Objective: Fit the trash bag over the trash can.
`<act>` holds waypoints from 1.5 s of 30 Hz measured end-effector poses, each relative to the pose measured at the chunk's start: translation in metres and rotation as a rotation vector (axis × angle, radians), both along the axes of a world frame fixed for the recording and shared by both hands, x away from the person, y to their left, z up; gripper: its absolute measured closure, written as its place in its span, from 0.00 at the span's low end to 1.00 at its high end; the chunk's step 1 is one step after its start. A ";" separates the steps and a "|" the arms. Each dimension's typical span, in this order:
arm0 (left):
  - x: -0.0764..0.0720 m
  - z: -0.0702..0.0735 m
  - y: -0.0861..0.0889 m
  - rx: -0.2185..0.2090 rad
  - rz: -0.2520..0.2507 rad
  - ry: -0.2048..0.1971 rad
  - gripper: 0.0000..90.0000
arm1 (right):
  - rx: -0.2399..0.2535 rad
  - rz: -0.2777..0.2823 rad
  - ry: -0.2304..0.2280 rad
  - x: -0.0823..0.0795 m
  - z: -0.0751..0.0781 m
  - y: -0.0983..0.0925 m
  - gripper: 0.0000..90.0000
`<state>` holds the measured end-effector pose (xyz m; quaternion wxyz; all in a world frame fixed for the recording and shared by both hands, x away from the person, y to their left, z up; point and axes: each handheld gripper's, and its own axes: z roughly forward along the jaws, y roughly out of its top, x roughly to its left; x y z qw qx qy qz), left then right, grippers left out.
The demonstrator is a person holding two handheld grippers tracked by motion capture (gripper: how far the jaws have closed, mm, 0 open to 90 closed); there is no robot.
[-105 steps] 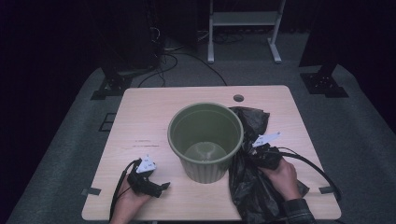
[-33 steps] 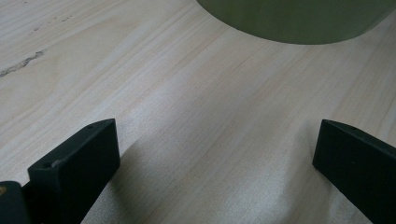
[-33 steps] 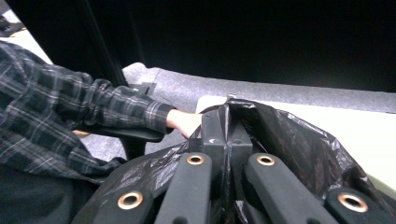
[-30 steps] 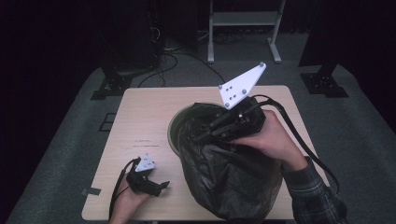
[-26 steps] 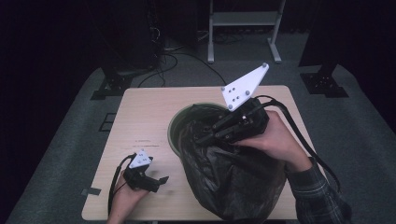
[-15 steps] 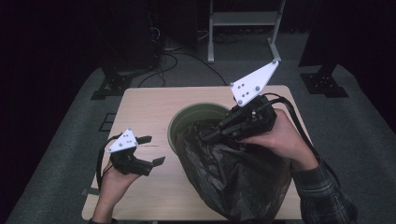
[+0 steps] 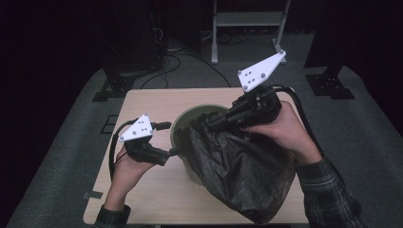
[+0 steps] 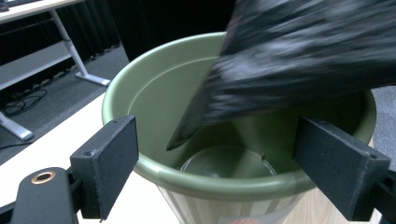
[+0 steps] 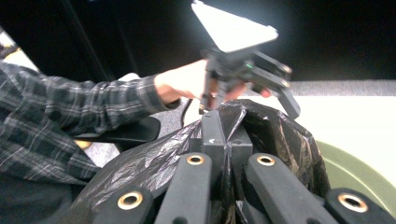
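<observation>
The black bin bag [image 7: 240, 164] hangs over the near right side of the olive-green waste bin [image 7: 187, 124], its gathered top edge pinched tight in the closed jaws of the right gripper [image 7: 214, 124] just above the bin's mouth, while the bulk of the plastic slumps down the bin's outer wall onto the desk [image 7: 142, 97]. In the right gripper view the film bunches between the two pads [image 9: 212, 135], and a loose flap dips a little way inside the rim, as the left gripper view shows [image 8: 187, 128]. The left gripper [image 7: 172, 138] hovers beside the bin's left rim with nothing between its jaws; they stand wide apart, though they have just been closing a little, and in its own view they frame the bin's near rim [image 8: 205, 184] and bare interior. The step in hand looks like lining the bin — the bag is brought to the opening but not yet spread. The next move, I judge, calls for the left jaws to catch the free edge of the bag's mouth, so the two grippers can pull the opening apart and stretch it over the rim — without tipping the light bin or tearing the thin film.
</observation>
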<state>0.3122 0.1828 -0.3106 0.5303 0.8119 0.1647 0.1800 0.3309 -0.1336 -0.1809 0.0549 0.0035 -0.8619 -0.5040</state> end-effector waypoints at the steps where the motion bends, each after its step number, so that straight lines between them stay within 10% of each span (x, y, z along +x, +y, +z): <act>1: 0.000 0.000 0.000 -0.001 0.000 -0.001 0.14 | 0.000 -0.015 0.016 0.008 -0.005 -0.003 0.99; 15: 0.008 0.005 0.000 -0.016 -0.006 -0.007 0.16 | -0.049 -0.122 0.129 0.067 -0.059 0.008 0.99; 35: 0.046 0.015 -0.041 0.049 -0.160 0.050 0.29 | -0.011 -0.081 0.127 0.069 -0.064 0.017 0.99; 45: 0.050 0.013 -0.045 0.042 -0.293 0.074 0.85 | 0.002 -0.072 0.115 0.068 -0.062 0.018 0.99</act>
